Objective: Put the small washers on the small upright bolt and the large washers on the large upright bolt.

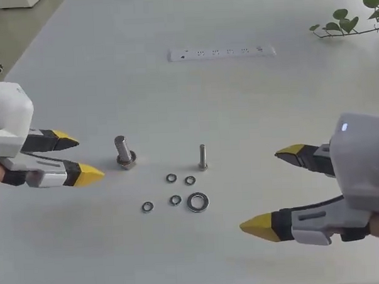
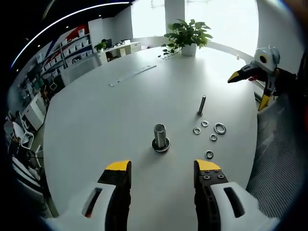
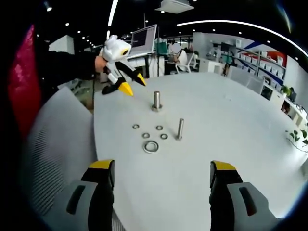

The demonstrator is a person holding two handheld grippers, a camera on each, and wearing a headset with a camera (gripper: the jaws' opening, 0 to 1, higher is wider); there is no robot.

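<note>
You have two upright bolts on the table [image 1: 282, 94]: one large bolt [image 1: 124, 151] and one small bolt [image 1: 203, 157]. Five washers lie just on the near-edge side of the bolts: four small washers [image 1: 171, 178] and one large washer [image 1: 198, 202]. You hold two grippers, the left gripper [image 1: 89, 157] and the right gripper [image 1: 259, 190]. One power strip [image 1: 222, 52] lies toward the far edge. One plant [image 1: 354, 15] shows at the far right corner.

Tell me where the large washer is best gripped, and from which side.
Probably its ring band, from above: the large washer lies flat on the table, so one jaw tip inside the hole and one outside looks easiest. The open right gripper is nearer.
</note>
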